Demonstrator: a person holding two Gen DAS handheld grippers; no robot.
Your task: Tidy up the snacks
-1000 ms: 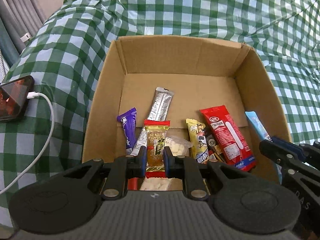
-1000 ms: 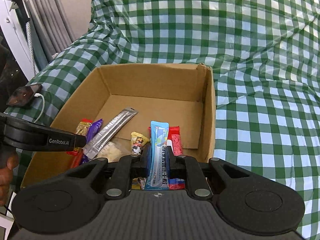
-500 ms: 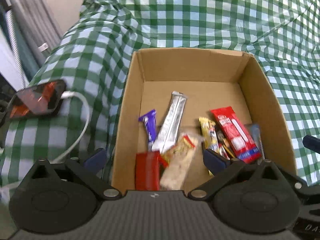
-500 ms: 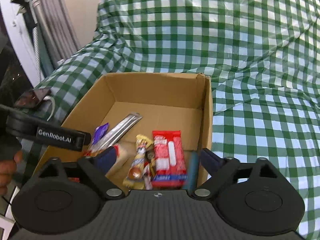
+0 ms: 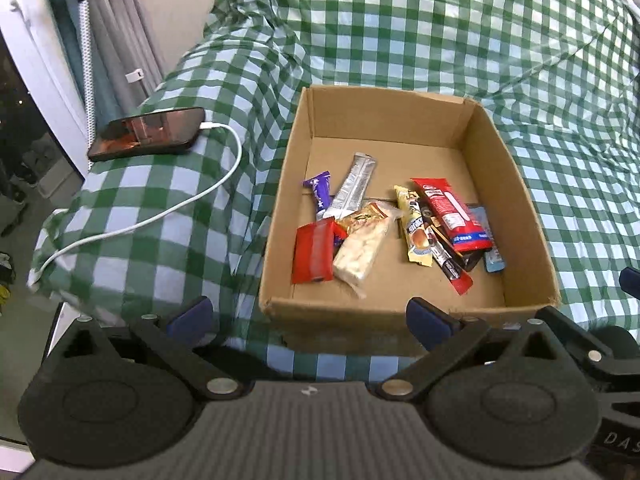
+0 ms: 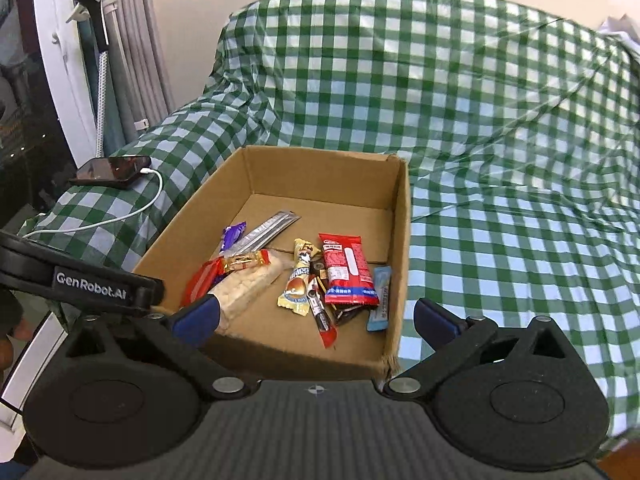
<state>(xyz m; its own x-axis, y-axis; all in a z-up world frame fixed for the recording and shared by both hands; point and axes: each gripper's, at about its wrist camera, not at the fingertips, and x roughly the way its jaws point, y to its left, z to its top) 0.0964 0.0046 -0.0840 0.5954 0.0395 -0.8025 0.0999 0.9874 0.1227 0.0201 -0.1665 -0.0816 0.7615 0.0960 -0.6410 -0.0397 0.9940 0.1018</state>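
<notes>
An open cardboard box (image 5: 500, 168) (image 6: 400, 248) sits on a green checked cloth. Inside lie several snacks: a red-and-gold peanut bar (image 5: 360, 240) (image 6: 248, 280), a light blue stick (image 5: 490, 248) (image 6: 380, 296), a red packet (image 5: 450, 212) (image 6: 346, 268), a silver stick (image 5: 352, 190), a purple bar (image 5: 320, 194) and a yellow packet (image 5: 414, 228). My left gripper (image 5: 310, 320) is open and empty, pulled back before the box's near wall. My right gripper (image 6: 316, 316) is open and empty above the box's near right corner.
A phone (image 5: 148, 132) (image 6: 110, 170) on a white charging cable (image 5: 192, 204) lies on the cloth left of the box. Curtains and a window frame (image 6: 60, 60) stand at the far left. The checked cloth (image 6: 520, 240) spreads to the right of the box.
Both grippers opened and let go: the peanut bar from the left, the blue stick from the right. Both snacks now lie in the box. Both grippers have drawn back and up.
</notes>
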